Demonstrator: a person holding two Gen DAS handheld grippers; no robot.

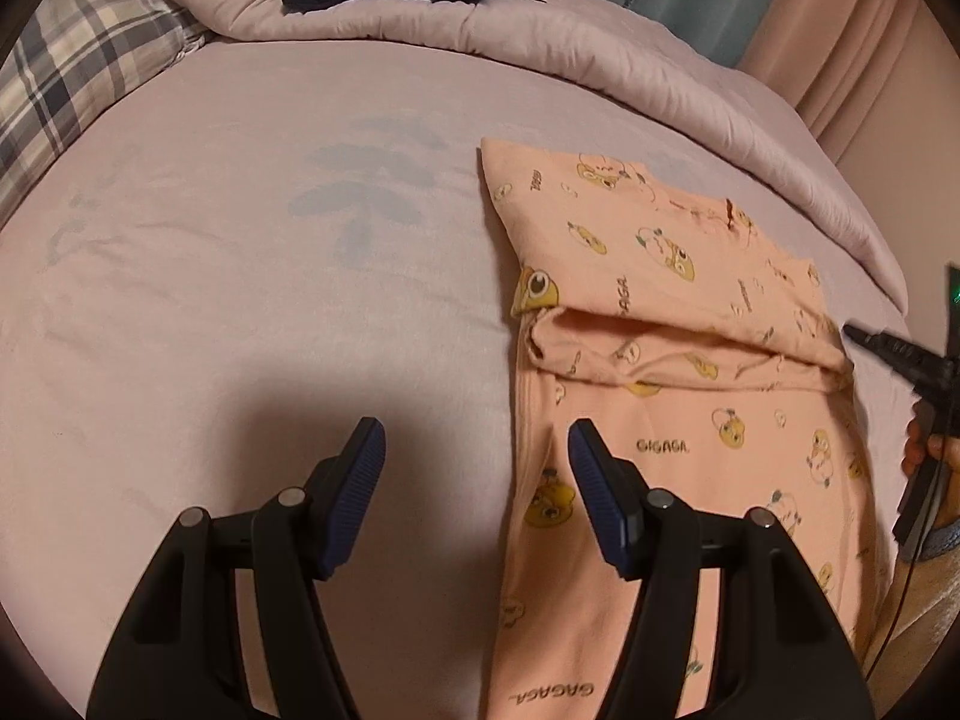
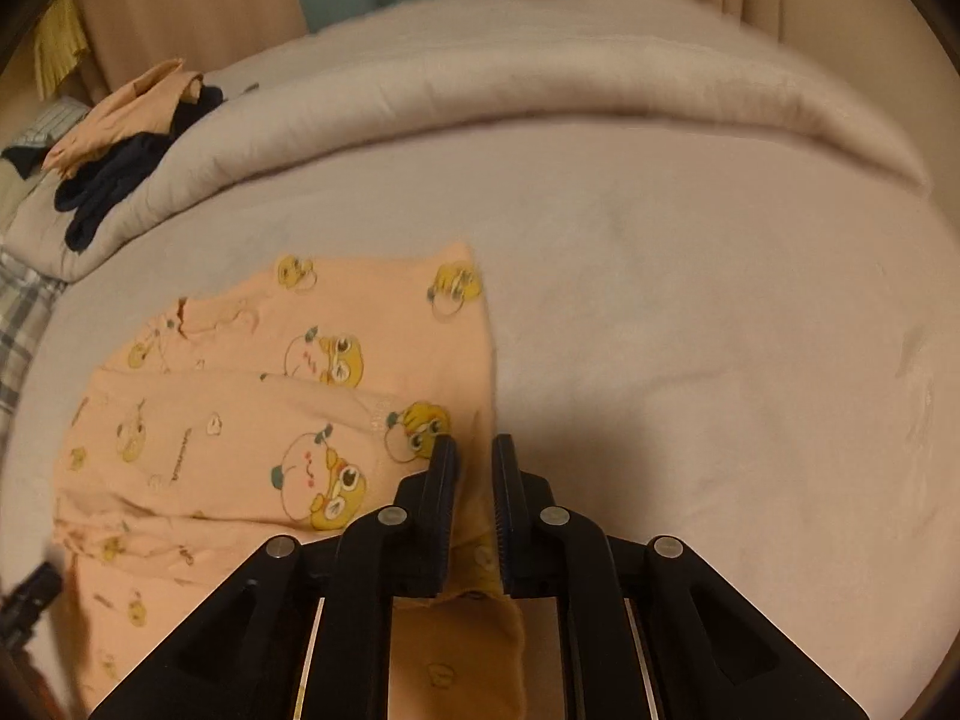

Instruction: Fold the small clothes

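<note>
on the bed (image 1: pixel 240 300), the peach pyjama garment (image 1: pixel 690 420) is lying flat with its far part already doubled over, so a further fold looks due. the right tongs (image 2: pixel 474 480) are pinching its right edge, fabric showing between nearly closed jaws, probably to lift that side across. the left tongs (image 1: pixel 477 468) are hanging wide open and empty above the left edge, seemingly ready to pin or grab it.

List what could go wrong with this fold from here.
1. The right tongs stand nearly shut over only the thin edge of the peach pajama; the fabric could slip out when lifted.
2. The left tongs are open and hold nothing, so the folded top part could drag or unfold if only one side pulls.
</note>
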